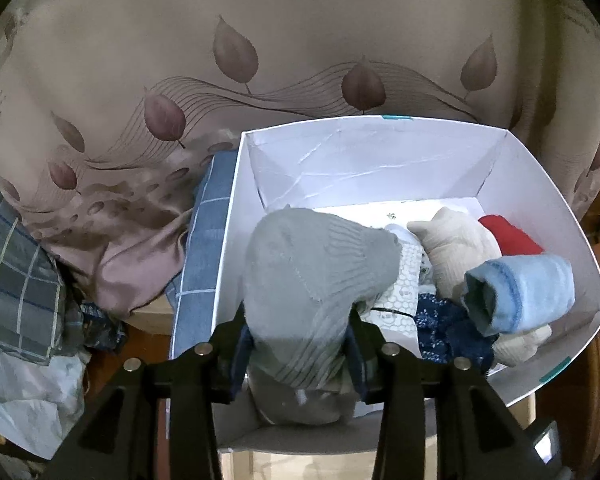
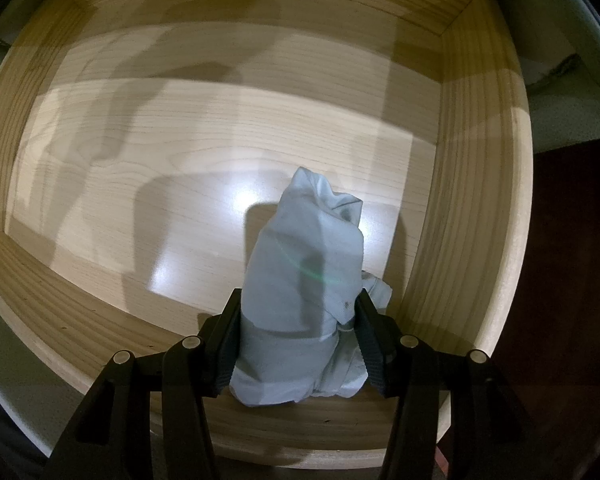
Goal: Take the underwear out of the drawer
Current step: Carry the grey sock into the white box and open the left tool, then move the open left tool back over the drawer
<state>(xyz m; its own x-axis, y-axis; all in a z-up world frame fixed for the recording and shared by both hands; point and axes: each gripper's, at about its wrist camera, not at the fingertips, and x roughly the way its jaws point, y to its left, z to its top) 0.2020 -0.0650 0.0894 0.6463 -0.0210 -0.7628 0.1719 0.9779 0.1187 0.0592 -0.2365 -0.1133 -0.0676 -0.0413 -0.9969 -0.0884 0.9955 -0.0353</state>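
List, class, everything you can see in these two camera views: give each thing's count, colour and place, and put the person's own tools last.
White cardboard box: one, white, open, against the bedding.
Grey ribbed knit bundle: one, grey, over the box's near left, between the left gripper's fingers.
Cream rolled bundle: one, cream, in the box, right of centre.
Red cloth: one, red, box's far right.
Light blue rolled cloth: one, light blue, box's right.
Navy patterned cloth: one, navy, box's near side.
Leaf-printed beige bedding: one, beige, behind the box.
Wooden drawer: one, pale wood, below the right gripper.
Pale grey folded garment: one, pale grey, held over the drawer.
Left gripper: black, around the grey bundle.
Right gripper: black, clamped on the garment.
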